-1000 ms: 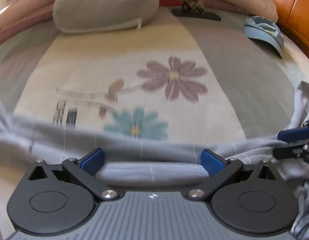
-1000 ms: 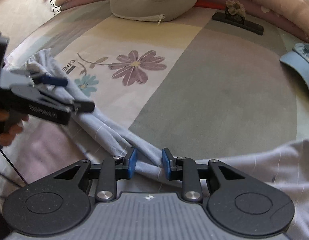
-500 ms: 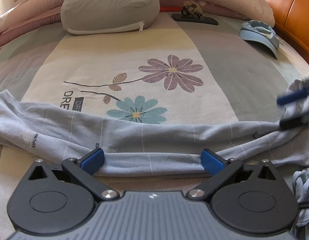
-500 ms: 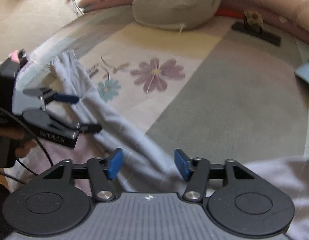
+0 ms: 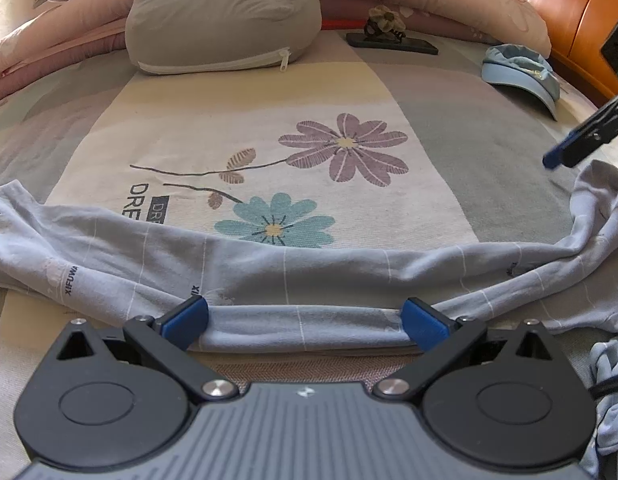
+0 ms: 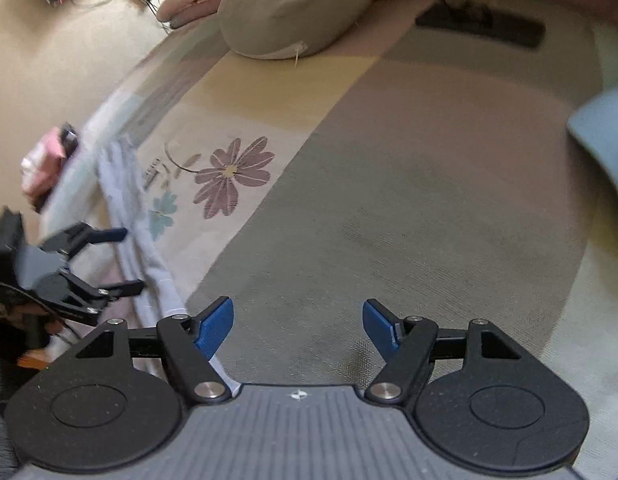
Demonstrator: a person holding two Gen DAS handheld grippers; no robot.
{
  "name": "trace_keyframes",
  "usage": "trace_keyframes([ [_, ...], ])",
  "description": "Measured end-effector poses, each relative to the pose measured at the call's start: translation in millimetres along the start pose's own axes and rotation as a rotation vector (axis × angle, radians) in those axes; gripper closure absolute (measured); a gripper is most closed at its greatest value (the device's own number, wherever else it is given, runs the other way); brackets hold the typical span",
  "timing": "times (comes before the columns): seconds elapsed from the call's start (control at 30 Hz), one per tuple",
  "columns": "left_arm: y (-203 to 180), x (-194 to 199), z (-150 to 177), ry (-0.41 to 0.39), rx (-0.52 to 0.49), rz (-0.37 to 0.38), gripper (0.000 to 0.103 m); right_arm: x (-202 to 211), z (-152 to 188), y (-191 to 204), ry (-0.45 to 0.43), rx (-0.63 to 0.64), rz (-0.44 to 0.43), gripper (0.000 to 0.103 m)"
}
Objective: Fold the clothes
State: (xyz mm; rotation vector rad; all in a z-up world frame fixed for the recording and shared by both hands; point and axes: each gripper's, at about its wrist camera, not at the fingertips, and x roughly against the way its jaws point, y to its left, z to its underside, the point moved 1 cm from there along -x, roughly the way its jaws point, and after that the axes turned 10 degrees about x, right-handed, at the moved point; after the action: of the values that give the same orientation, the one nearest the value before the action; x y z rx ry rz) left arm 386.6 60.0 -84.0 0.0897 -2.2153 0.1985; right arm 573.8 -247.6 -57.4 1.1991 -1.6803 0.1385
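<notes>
We start at the left, where the garment (image 5: pixel 269 264) lies as a long grey-blue band across the near edge of the bed (image 5: pixel 449 140), one end trailing off to the left and the other bunching up at the right; laid out lengthwise like this, it seems ready to be doubled over. Our left gripper (image 5: pixel 305 318) sits low over the middle of that band with its blue fingers (image 5: pixel 187 316) spread wide, a rolled edge of the cloth lying between them; we cannot see the pads pressing on it, so we judge it framed rather than pinched (probably lined up for a grab at the hem).

Moving right, the flower-printed sheet stays bare behind the garment, which leaves room for the fold; the pillow (image 5: pixel 225 12), a phone (image 5: pixel 391 43) and a blue cap (image 5: pixel 521 72) sit well back near the headboard, out of the way.

At the far right, our right gripper (image 6: pixel 297 326) hangs over plain grey sheet with its jaws opening and nothing between them; the cloth runs just beside its left finger (image 6: pixel 213 326), not inside the gap; we take it that this hand is free to find a fresh hold on the bunched right end.
</notes>
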Motion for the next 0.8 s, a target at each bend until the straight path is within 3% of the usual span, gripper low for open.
trace_keyframes([
  [0.2,-1,-1,0,0.002,0.001,-0.005,0.0,-29,-8,-8,0.149,0.001,-0.283,0.027],
  [0.5,-1,-1,-1,0.0,0.005,-0.008,0.0,-43,-13,-12,0.491,0.108,-0.423,0.028],
  [0.57,-1,-2,-1,-0.001,0.005,-0.009,0.0,-48,-14,-20,0.507,0.084,-0.464,0.033],
  [0.7,-1,-2,-1,0.001,0.006,-0.012,0.0,-62,-19,-30,0.499,0.039,-0.55,0.034],
  [0.8,-1,-3,-1,0.0,0.007,-0.009,0.0,-67,-22,-21,0.508,0.065,-0.558,0.034],
])
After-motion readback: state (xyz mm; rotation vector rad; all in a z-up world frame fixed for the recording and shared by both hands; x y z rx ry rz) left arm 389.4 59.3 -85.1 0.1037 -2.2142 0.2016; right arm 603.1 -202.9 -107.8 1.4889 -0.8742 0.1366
